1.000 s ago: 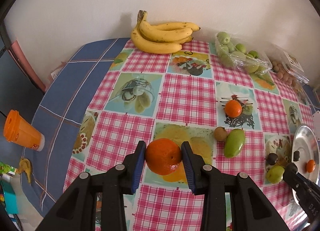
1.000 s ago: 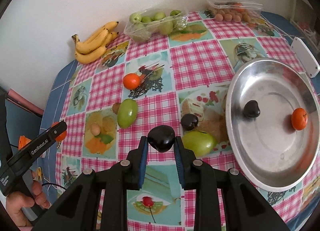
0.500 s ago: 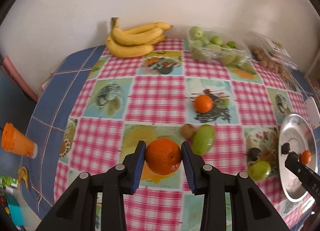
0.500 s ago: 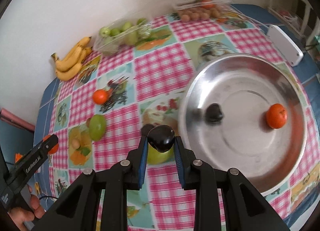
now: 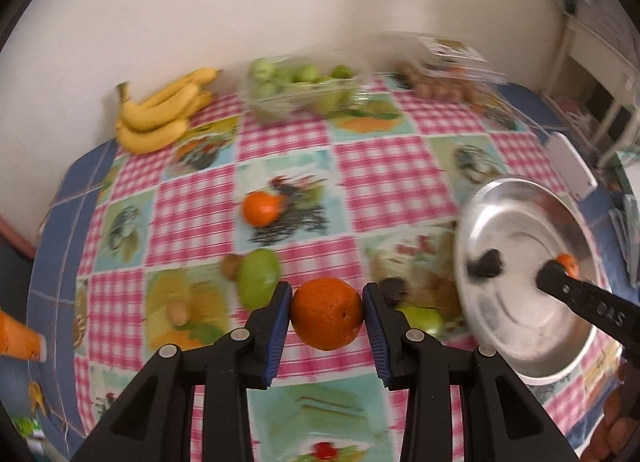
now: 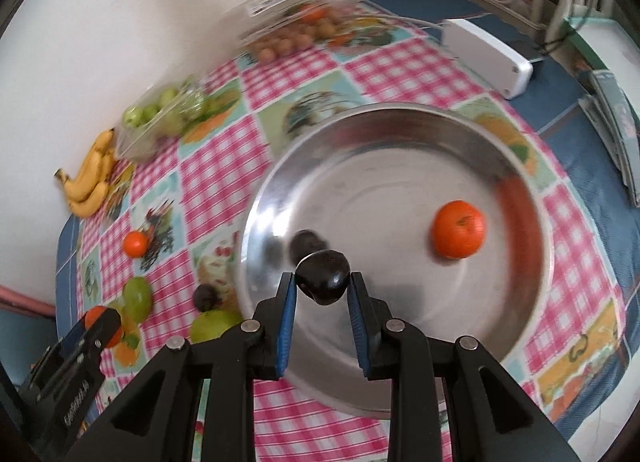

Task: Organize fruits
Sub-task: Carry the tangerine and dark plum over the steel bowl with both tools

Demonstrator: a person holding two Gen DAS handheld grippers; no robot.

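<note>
My left gripper (image 5: pixel 326 320) is shut on a large orange (image 5: pixel 326 314), held above the checked tablecloth left of the steel plate (image 5: pixel 520 346). My right gripper (image 6: pixel 322 288) is shut on a dark plum (image 6: pixel 323 276), hanging over the left part of the steel plate (image 6: pixel 400 141). In the plate lie a small orange (image 6: pixel 457 229) and another dark plum (image 6: pixel 304 244). On the cloth lie a small orange (image 5: pixel 261 209), a green mango (image 5: pixel 258 278), a small brown fruit (image 5: pixel 231 266), a green fruit (image 6: pixel 214 324) and a dark plum (image 6: pixel 205 297).
Bananas (image 5: pixel 160 113), a clear box of green fruit (image 5: pixel 300 89) and a box of small brown fruit (image 5: pixel 444 73) stand along the wall. A white box (image 6: pixel 488 55) lies beyond the plate. An orange cup (image 5: pixel 18 338) sits off the table's left edge.
Both grippers have swung to the right with their fruit. The plate now fills the right wrist view, and the plum has gone from beside the plate to over it.
</note>
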